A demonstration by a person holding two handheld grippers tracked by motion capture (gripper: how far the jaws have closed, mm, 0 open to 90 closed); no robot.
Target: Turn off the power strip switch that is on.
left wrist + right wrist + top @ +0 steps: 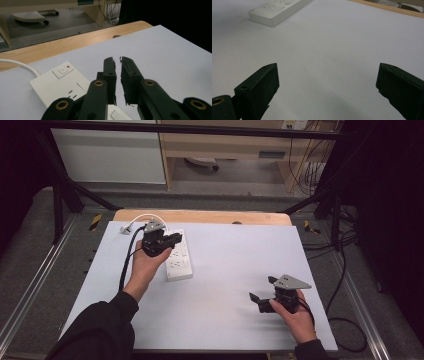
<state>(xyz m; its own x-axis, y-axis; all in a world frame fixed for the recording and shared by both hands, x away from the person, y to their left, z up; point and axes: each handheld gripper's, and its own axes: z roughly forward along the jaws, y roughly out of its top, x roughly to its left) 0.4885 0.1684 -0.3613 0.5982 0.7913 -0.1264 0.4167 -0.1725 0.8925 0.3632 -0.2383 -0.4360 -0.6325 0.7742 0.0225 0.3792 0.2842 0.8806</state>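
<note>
A white power strip (180, 260) lies on the white table top (225, 290) at the left, its white cable (141, 217) curling off to the back left. My left gripper (176, 240) hovers over the strip's far end, pointing right. In the left gripper view its jaws stand almost together with only a thin slit and nothing between them (118, 60), above the power strip (57, 82) with its switch and red lamp (62, 70). My right gripper (262, 288) rests low at the front right, open and empty (327, 66), facing the power strip (274, 10) from afar.
A wooden strip (200, 216) runs along the table's back edge. Black frame posts (57, 205) stand at the left and right. Cables (345, 270) trail on the floor at the right. A wooden cabinet (225, 145) stands behind the table.
</note>
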